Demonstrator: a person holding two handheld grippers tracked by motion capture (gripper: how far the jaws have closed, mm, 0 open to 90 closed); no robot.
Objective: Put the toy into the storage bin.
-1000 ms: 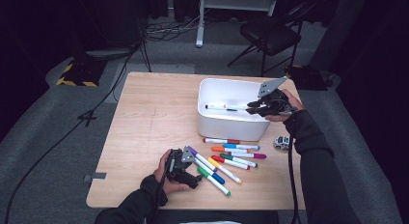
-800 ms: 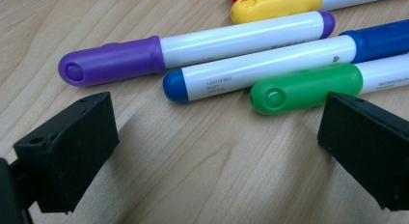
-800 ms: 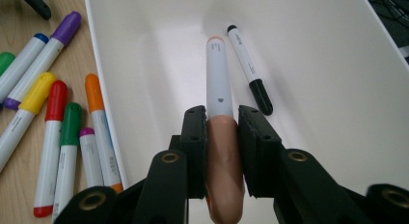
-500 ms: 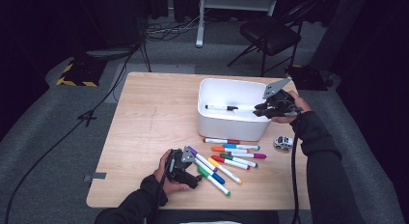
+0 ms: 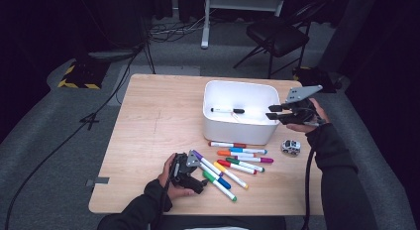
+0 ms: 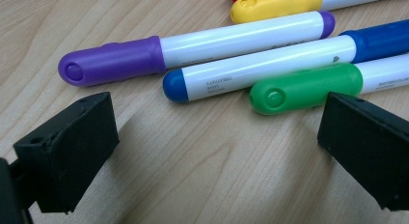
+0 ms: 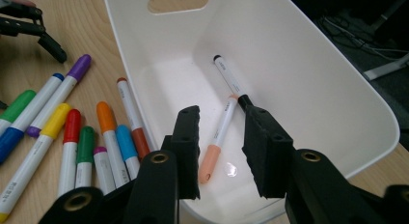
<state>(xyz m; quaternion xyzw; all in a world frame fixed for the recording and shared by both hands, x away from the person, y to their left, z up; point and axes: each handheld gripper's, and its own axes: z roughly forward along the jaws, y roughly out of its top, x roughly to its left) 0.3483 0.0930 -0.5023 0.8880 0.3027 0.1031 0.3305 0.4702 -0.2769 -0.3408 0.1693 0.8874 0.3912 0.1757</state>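
Note:
A white bin (image 5: 240,83) stands at the table's back right. In it lie a black-capped marker (image 7: 230,77) and a peach marker (image 7: 219,137), touching end to end. My right gripper (image 5: 270,112) hovers over the bin's right rim; its jaws have just been opening and now stand a little apart, open, with nothing between the pads, the peach marker lying on the bin floor below them. My left gripper (image 5: 200,170) rests on the table at the front, open wide (image 6: 217,132) and empty. Just beyond it lie a purple marker (image 6: 193,48), a blue marker (image 6: 260,64) and a green marker (image 6: 308,84).
Several more coloured markers (image 5: 237,160) lie in rows in front of the bin. A small toy car (image 5: 290,146) sits right of them. Beyond the table stand a black chair (image 5: 277,36) and cables on the floor.
My right gripper has moved to the right, from above the bin's inside to its right rim, and its jaws have parted. The left gripper has stayed put.

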